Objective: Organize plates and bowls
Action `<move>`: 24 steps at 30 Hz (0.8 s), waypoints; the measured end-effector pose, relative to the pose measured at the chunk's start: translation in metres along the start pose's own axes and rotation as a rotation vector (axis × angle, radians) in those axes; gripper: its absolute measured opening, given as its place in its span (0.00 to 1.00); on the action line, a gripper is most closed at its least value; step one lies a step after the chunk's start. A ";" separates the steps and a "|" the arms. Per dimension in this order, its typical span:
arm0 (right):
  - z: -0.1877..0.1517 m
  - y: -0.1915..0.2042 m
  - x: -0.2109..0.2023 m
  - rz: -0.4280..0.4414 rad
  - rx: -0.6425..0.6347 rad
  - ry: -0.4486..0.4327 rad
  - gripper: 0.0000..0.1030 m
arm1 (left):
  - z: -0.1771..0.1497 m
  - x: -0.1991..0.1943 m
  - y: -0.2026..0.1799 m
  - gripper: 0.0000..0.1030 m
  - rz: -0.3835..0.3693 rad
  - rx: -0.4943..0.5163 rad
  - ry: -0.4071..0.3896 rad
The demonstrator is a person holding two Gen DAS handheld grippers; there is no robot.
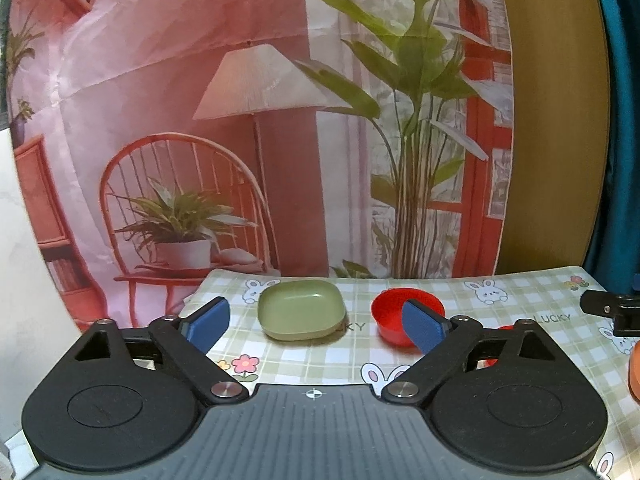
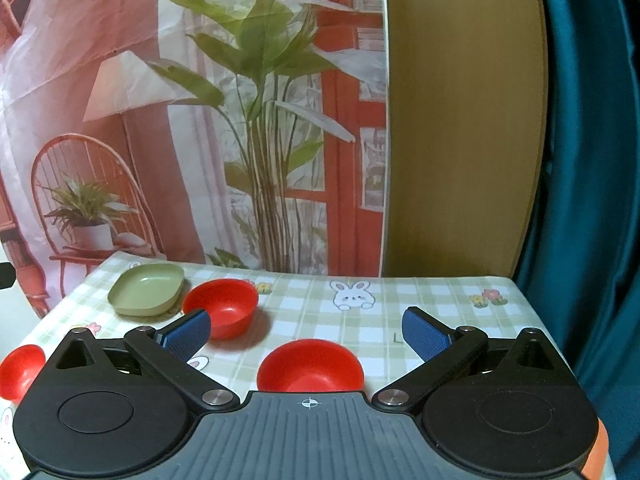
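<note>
A green square plate (image 1: 302, 314) lies on the checked tablecloth at the far left; it also shows in the right wrist view (image 2: 146, 288). A red bowl (image 1: 404, 316) stands to its right, partly behind my left gripper's right fingertip (image 1: 422, 330); it shows in the right wrist view too (image 2: 222, 308). My left gripper (image 1: 316, 326) is open and empty, short of the plate. My right gripper (image 2: 306, 334) is open and empty above a second red bowl (image 2: 310, 368). A third red bowl (image 2: 20, 370) sits at the left edge.
The table (image 2: 400, 320) has a rabbit-print cloth and ends at a printed backdrop (image 2: 200, 120). A wooden panel (image 2: 460, 120) and teal curtain (image 2: 592, 160) stand at the right. An orange object (image 1: 634, 364) shows at the left view's right edge.
</note>
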State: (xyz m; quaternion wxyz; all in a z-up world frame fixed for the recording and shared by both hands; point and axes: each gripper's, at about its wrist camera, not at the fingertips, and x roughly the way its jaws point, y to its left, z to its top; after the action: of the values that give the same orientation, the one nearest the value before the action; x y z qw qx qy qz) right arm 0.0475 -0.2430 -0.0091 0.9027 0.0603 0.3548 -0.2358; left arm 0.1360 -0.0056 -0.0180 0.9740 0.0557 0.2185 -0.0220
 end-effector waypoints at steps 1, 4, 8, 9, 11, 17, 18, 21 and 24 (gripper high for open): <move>-0.001 0.001 0.002 0.006 -0.003 0.003 0.99 | -0.002 0.002 0.000 0.91 -0.010 0.002 0.005; -0.009 0.005 0.010 0.022 -0.011 0.023 0.98 | -0.010 0.010 0.000 0.91 -0.048 0.002 0.025; -0.025 0.014 0.022 0.050 -0.030 0.068 0.94 | -0.031 0.022 -0.003 0.91 -0.092 0.007 0.086; -0.029 0.016 0.025 0.057 -0.031 0.078 0.93 | -0.036 0.025 -0.005 0.90 -0.098 0.010 0.101; -0.035 0.020 0.029 0.072 -0.028 0.094 0.92 | -0.046 0.031 -0.006 0.88 -0.107 0.020 0.129; -0.036 0.030 0.036 0.103 -0.021 0.109 0.89 | -0.057 0.037 0.005 0.87 -0.112 0.009 0.165; -0.034 0.033 0.036 0.110 -0.022 0.107 0.89 | -0.056 0.035 0.009 0.87 -0.108 0.005 0.160; -0.029 0.046 0.038 0.137 -0.029 0.108 0.89 | -0.046 0.033 0.027 0.87 -0.097 -0.021 0.140; -0.026 0.064 0.041 0.177 -0.035 0.122 0.89 | -0.036 0.030 0.049 0.87 -0.072 -0.047 0.132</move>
State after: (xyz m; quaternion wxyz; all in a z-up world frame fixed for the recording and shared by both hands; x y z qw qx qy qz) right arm 0.0879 -0.1950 -0.0597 0.8977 0.0898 0.4064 -0.1448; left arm 0.1510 0.0465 -0.0584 0.9571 0.0260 0.2844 -0.0483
